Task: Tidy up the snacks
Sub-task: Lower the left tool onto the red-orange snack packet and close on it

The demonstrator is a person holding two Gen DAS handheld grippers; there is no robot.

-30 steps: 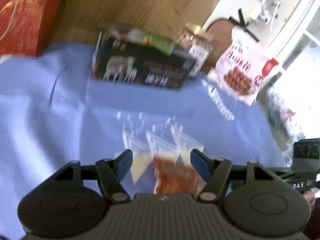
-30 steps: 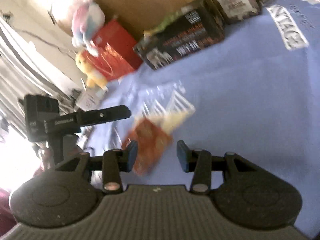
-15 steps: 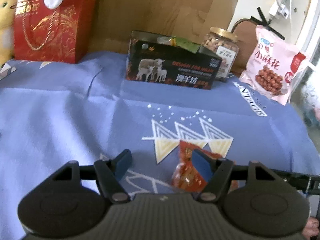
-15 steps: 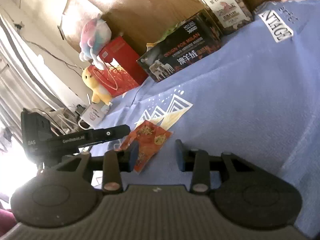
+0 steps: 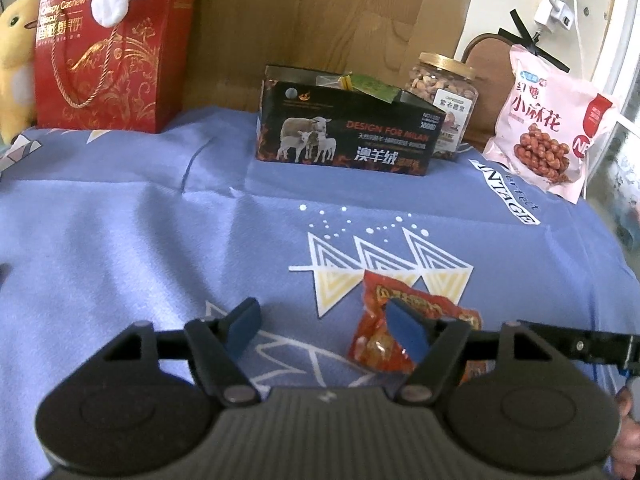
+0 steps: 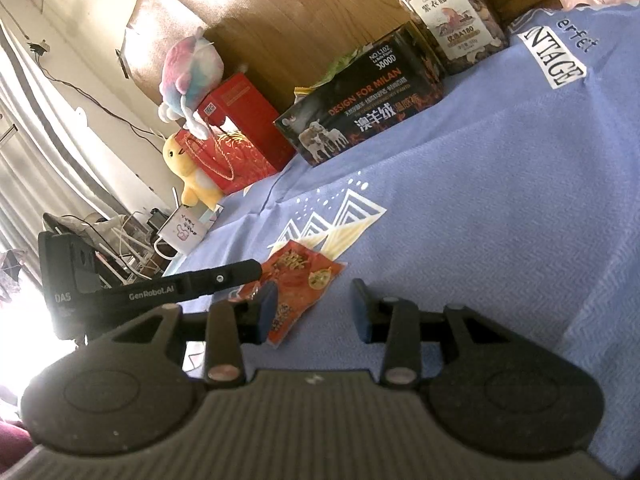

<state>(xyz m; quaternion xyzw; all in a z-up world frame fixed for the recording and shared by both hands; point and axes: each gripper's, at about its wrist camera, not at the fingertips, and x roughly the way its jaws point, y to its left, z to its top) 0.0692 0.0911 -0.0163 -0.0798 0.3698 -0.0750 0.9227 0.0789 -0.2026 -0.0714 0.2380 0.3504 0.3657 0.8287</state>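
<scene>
A blue printed cloth [image 5: 140, 248] covers the surface. At its far edge stands a black open-topped cardboard box with sheep on it [image 5: 348, 136] (green packets inside), a gold-lidded nut jar [image 5: 444, 92] just behind. A small red crinkled snack packet [image 5: 372, 344] lies flat on the cloth. The left gripper [image 5: 324, 330] and right gripper [image 6: 314, 310] are both spread wide, holding nothing, either side of it

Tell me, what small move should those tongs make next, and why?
Probably slide the left tongs slightly right to straddle the red snack packet: it lies loose on the blue cloth by their right finger, both tongs open, the black box waiting behind.
</scene>
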